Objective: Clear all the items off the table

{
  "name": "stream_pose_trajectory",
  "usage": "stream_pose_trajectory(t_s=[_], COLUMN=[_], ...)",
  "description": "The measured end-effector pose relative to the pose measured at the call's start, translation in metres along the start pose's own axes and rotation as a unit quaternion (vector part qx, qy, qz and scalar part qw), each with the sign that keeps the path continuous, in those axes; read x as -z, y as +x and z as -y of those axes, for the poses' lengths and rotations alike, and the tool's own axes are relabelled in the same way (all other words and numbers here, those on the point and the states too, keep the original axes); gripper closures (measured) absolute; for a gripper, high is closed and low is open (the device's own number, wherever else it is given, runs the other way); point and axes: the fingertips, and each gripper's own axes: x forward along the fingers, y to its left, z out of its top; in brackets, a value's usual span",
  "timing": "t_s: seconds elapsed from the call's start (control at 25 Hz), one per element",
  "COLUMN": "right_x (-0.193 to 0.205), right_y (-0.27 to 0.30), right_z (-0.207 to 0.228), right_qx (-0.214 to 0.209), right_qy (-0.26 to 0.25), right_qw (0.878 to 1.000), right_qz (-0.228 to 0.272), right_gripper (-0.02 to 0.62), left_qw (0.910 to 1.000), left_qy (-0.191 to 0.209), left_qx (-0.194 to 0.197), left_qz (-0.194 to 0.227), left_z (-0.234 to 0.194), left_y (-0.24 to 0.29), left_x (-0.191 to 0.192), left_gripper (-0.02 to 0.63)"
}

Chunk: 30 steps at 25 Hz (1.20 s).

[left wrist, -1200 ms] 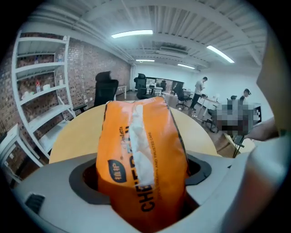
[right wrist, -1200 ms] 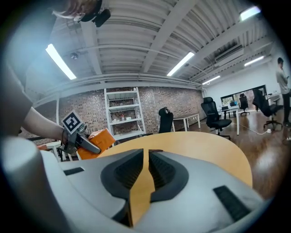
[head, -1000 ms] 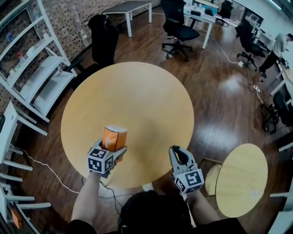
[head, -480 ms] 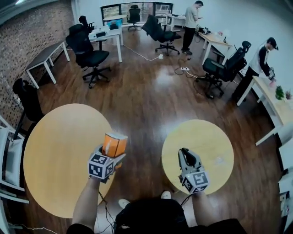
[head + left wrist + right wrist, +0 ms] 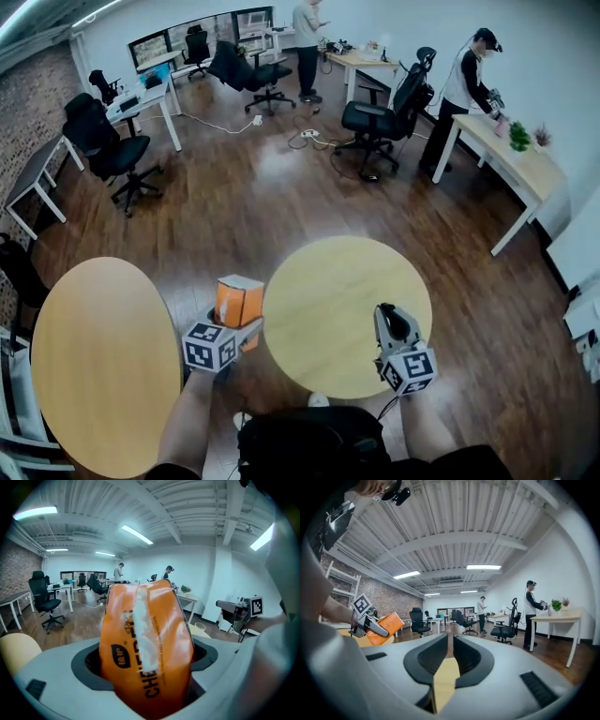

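My view has swung from the large round wooden table, now bare at my left, to a smaller round wooden table; just beside its edge my left gripper clamps the orange foil snack packet in wide jaws, and my right gripper is closed and empty, so I judge the clearing nearly done.

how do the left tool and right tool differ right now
The left tool is shut on an orange packet; the right tool is shut and empty. The left tool hangs over floor, the right tool over the small round table. Both carry marker cubes.
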Motion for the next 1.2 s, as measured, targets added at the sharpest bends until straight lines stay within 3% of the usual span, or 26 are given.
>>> stream_pose_trajectory(t_s=[0.24, 0.4, 0.64, 0.84, 1.2], right_x=[0.007, 0.010, 0.018, 0.034, 0.066], right_y=[-0.033, -0.055, -0.089, -0.110, -0.134], right_z=[0.061, 0.072, 0.092, 0.098, 0.103], right_qx=[0.085, 0.129, 0.208, 0.220, 0.241], right_qy=[0.028, 0.036, 0.050, 0.068, 0.106], right_qw=[0.996, 0.991, 0.977, 0.973, 0.963], right_qz=[0.004, 0.003, 0.004, -0.023, -0.057], right_gripper=[0.555, 0.554, 0.554, 0.555, 0.554], left_qw=[0.9946, 0.9875, 0.9774, 0.9618, 0.9432], left_qy=[0.037, 0.062, 0.053, 0.070, 0.076], left_qx=[0.081, 0.119, 0.167, 0.203, 0.209], left_qz=[-0.052, -0.082, -0.119, -0.170, -0.247], left_z=[0.052, 0.063, 0.090, 0.120, 0.137], left_y=[0.076, 0.114, 0.170, 0.194, 0.232], left_x=[0.004, 0.004, 0.017, 0.049, 0.102], left_gripper=[0.160, 0.160, 0.160, 0.158, 0.158])
